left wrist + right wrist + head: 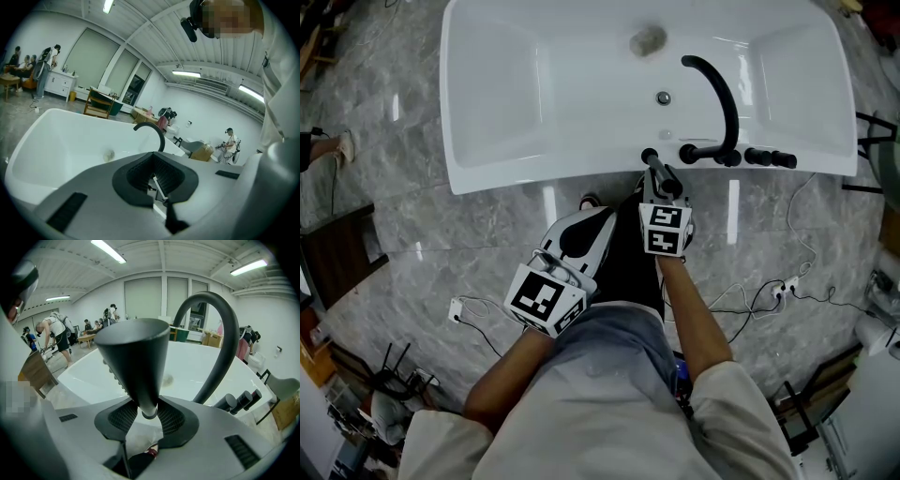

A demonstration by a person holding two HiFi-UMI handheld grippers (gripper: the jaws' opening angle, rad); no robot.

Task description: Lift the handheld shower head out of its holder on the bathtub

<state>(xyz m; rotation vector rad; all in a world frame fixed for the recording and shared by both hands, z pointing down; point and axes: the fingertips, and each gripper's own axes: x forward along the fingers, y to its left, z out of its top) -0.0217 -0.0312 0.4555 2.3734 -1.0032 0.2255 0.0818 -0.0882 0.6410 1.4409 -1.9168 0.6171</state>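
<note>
Right fingers [123,417] are clamped on the thin neck of the shower head [136,357], one pad on each side. Its wide face rises above them, over the tub [197,366]. In the head view the right gripper [662,190] sits at the tub's near rim [534,178], and the shower head [659,169] sticks out just past its tips. Whether the neck's lower end is clear of a holder I cannot tell. Just right of these fingers stands the arched spout [225,333], and farther right a row of knobs [243,401]. Ahead of the fingers, across the basin, lies the drain [647,40]. Left fingers [140,174] stand apart with nothing between them. The left gripper [581,230] hangs back from the rim, behind and left of the right one, pointing toward the tub [56,150].
</note>
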